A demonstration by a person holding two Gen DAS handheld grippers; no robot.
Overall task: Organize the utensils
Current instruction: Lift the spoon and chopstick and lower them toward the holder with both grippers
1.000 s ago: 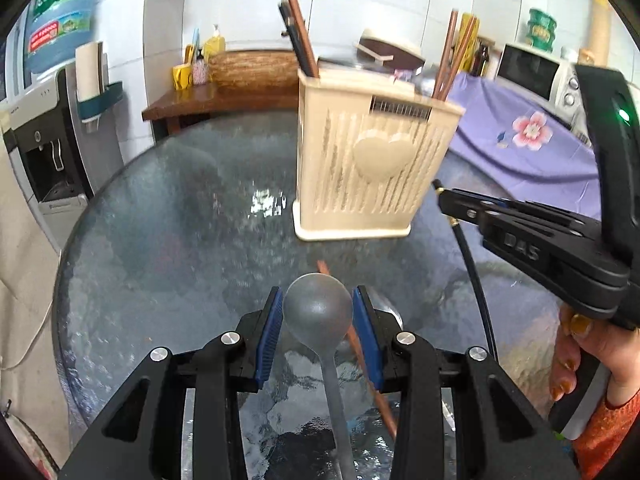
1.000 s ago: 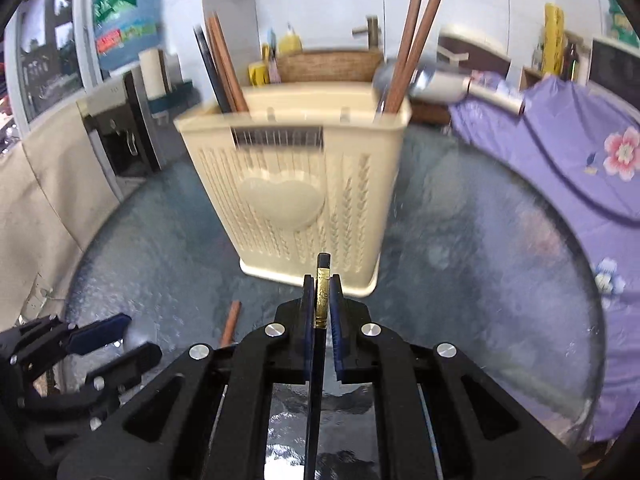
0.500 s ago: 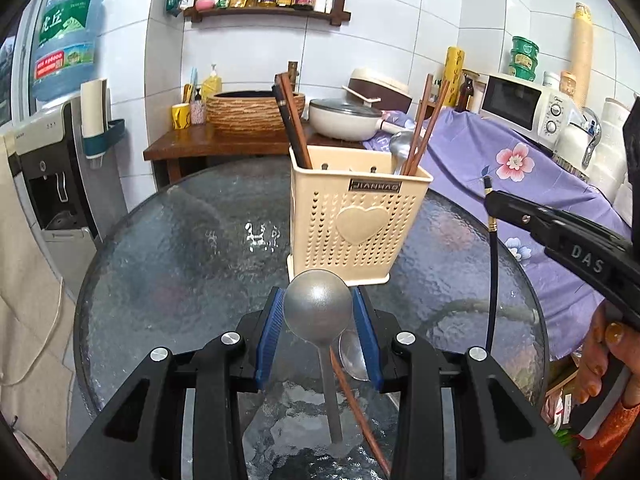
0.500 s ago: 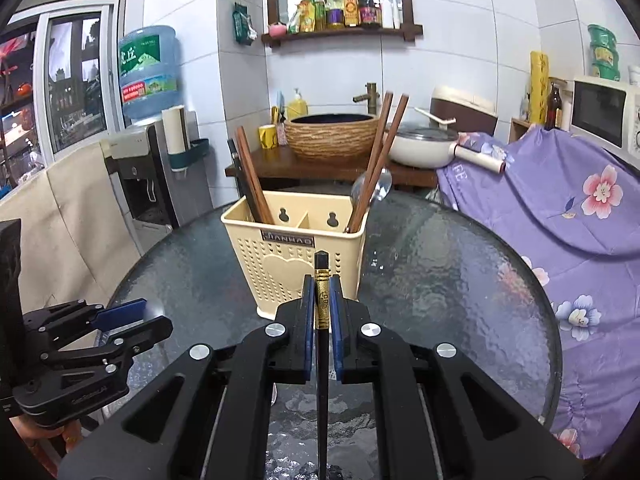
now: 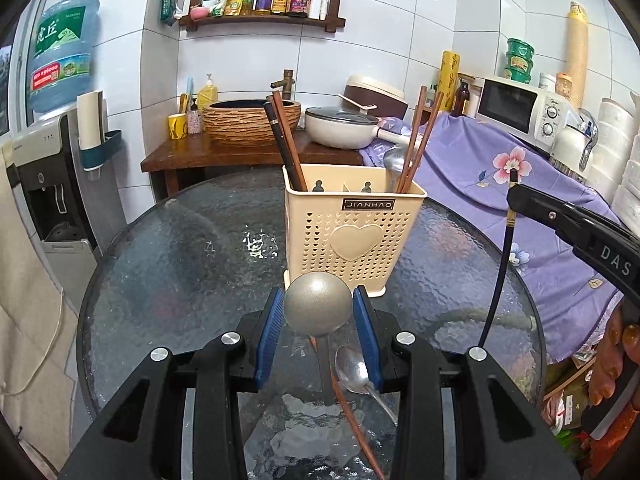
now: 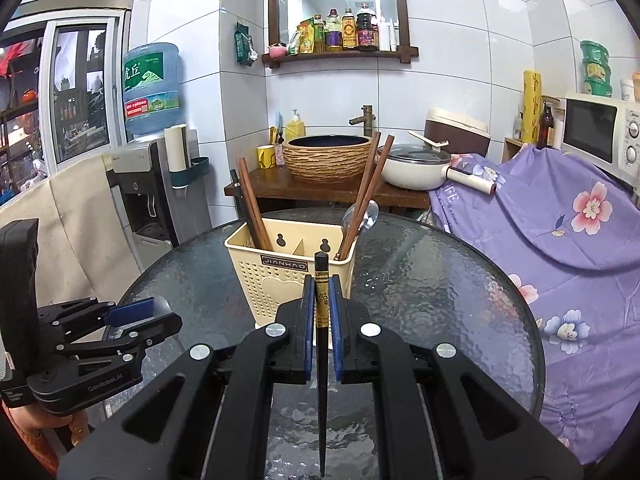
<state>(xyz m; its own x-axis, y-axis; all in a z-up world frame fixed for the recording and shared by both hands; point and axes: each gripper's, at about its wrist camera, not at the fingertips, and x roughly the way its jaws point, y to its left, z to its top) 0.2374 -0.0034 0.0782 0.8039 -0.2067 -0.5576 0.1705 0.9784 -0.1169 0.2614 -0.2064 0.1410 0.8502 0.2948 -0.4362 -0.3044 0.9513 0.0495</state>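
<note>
My left gripper is shut on a metal spoon, bowl up between the blue pads, held above the glass table. My right gripper is shut on a black chopstick with a gold band; it also shows in the left wrist view, hanging down. The cream utensil holder stands mid-table ahead of both grippers, with brown chopsticks and a spoon in it. It shows in the right wrist view too. A second spoon and a brown chopstick lie on the table under my left gripper.
A purple flowered cloth covers furniture to the right, with a microwave on it. A wooden stand with a basin and a pan is behind the table. A water dispenser stands at left.
Both grippers have risen and drawn back from the holder with their utensils still held; the holder now looks smaller and farther. The second spoon on the table has come into view.
</note>
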